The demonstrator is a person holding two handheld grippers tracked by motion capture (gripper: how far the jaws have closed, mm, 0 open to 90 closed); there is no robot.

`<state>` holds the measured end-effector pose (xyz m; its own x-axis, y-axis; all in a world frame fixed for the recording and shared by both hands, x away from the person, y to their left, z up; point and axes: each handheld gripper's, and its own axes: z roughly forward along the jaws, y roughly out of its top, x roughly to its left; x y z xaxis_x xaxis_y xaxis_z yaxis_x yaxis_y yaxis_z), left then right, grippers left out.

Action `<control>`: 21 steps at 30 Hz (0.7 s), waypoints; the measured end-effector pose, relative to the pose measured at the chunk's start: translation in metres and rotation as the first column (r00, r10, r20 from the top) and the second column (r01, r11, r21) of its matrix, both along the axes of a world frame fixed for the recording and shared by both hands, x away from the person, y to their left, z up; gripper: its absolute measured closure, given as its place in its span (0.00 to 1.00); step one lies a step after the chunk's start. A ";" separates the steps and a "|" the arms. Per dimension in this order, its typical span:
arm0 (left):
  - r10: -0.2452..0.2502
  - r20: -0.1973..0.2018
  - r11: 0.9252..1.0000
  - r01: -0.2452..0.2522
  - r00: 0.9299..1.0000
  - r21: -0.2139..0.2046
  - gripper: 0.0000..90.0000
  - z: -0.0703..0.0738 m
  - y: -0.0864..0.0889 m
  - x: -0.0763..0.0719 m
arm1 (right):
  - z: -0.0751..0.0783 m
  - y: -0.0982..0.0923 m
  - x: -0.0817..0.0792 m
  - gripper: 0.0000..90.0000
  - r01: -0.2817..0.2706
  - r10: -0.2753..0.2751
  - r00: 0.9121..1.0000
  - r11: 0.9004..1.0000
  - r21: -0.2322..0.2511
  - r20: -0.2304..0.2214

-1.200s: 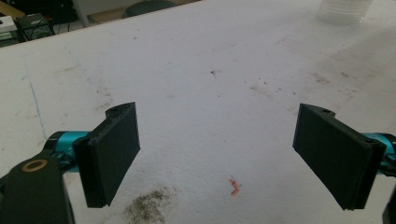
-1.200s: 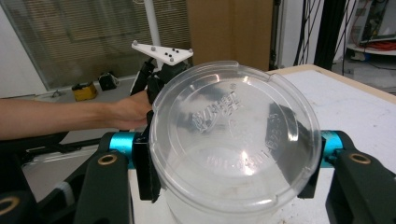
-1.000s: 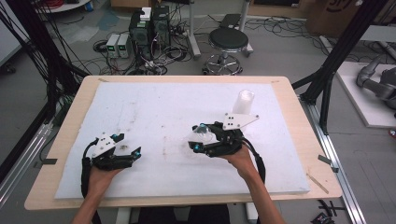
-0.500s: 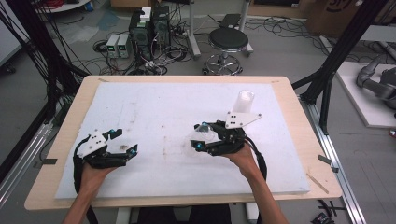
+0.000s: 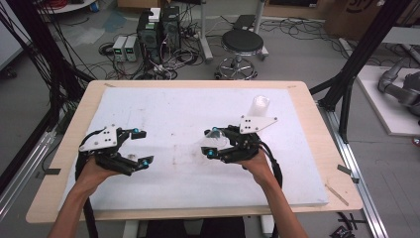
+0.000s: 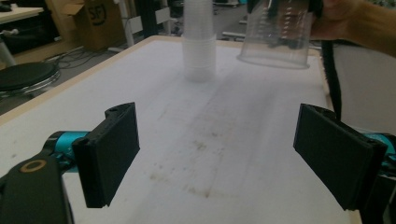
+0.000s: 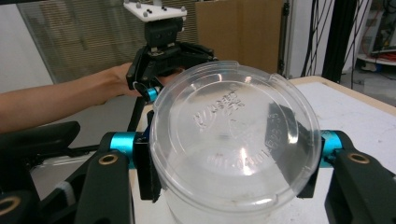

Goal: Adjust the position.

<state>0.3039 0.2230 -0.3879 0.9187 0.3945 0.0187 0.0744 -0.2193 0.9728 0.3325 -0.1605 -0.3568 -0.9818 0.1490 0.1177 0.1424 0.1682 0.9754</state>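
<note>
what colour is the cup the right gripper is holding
Clear, see-through plastic cup, with embossed lettering on its base; best seen in the right gripper view.

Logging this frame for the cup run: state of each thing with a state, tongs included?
Left tongs: open, nothing between them, held above the white mat.
Right tongs: shut on the clear plastic cup.
Clear plastic cup: held off the mat, mouth down in the left gripper view, base toward the right gripper camera.
Stack of white translucent cups: upright on the mat, untouched.
</note>
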 end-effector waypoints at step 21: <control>-0.212 -0.020 0.967 0.207 0.977 -0.151 0.15 -0.001 -0.107 0.012 | 0.004 0.008 -0.002 0.46 -0.048 0.048 0.999 0.999 0.022 0.006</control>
<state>0.3156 0.1158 -0.3889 0.9802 0.1890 -0.0596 0.0773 -0.0879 0.9931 0.3302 -0.1529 -0.3526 -0.9884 0.0991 0.1147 0.1290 0.1530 0.9798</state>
